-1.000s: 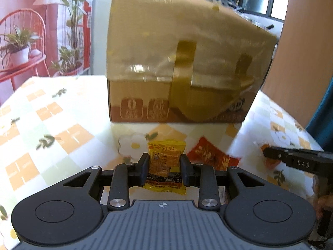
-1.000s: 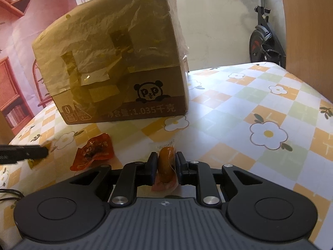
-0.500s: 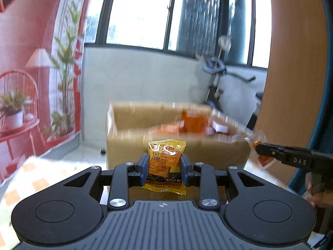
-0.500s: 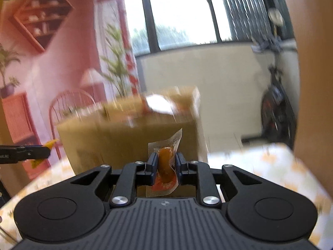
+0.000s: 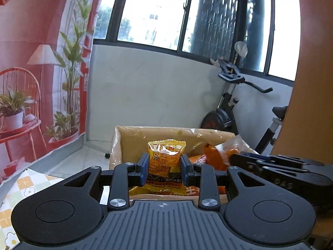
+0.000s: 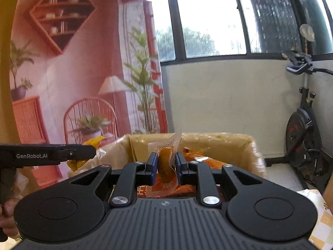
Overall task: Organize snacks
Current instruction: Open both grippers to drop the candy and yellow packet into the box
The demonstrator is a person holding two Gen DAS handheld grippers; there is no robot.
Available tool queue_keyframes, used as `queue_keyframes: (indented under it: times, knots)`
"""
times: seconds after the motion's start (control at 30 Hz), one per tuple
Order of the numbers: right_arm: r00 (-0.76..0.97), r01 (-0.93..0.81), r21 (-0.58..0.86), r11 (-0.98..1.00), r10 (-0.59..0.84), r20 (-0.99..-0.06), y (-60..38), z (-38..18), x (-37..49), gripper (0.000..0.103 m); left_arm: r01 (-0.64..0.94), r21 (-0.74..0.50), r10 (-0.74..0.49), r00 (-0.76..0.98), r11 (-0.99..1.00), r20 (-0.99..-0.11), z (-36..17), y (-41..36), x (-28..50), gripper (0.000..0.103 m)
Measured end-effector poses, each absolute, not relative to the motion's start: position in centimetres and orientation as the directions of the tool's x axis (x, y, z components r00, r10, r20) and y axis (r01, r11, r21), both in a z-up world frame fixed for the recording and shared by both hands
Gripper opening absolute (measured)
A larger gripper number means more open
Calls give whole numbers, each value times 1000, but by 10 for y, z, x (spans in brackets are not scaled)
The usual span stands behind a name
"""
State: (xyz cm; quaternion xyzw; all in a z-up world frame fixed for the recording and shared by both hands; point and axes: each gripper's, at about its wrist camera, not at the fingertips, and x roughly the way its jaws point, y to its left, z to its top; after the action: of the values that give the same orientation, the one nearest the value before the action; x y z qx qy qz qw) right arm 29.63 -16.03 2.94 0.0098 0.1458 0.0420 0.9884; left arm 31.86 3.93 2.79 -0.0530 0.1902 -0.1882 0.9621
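My left gripper [image 5: 164, 167] is shut on a yellow snack packet [image 5: 165, 160] and holds it over the open cardboard box [image 5: 133, 137]. My right gripper [image 6: 165, 164] is shut on a clear-wrapped orange sausage snack [image 6: 165, 164], also over the box [image 6: 218, 141]. Several orange packets [image 6: 199, 160] lie inside the box. The right gripper shows in the left wrist view [image 5: 235, 159] with its orange snack [image 5: 218, 156]. The left gripper's finger shows in the right wrist view [image 6: 62, 153] with the yellow packet [image 6: 93, 141].
The checked flower tablecloth [image 5: 18, 189] shows at the lower left, and in the right wrist view [image 6: 320, 218] at the lower right. An exercise bike [image 6: 301, 129] stands by the wall. A wooden panel [image 5: 312, 83] is on the right.
Both grippers have risen from table level, each with its snack, to above the box opening. The box top and its contents have come into view.
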Motion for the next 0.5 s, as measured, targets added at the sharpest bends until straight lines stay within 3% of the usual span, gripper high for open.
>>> queue_keyframes:
  times: [0.23,0.37,0.4,0.5]
  knots:
    - [942,-50,17,999,53,-331,-156,12,326,20,330,-160,-366,852,930,-374,20,44,333,34]
    - [937,-55,26,998,60,-345,-156,3,329,26,309,-144,-341,852,940,-397,15,45,336,61]
    - [937,-55,19,998,58,-346,-156,2,328,34,302,-146,-335,856,942,-394,15,47,334,61]
    - [945,-60,-10,998,53,-322,-154,4,322,39,300,-162,-341,852,940,-398,15,53,331,61]
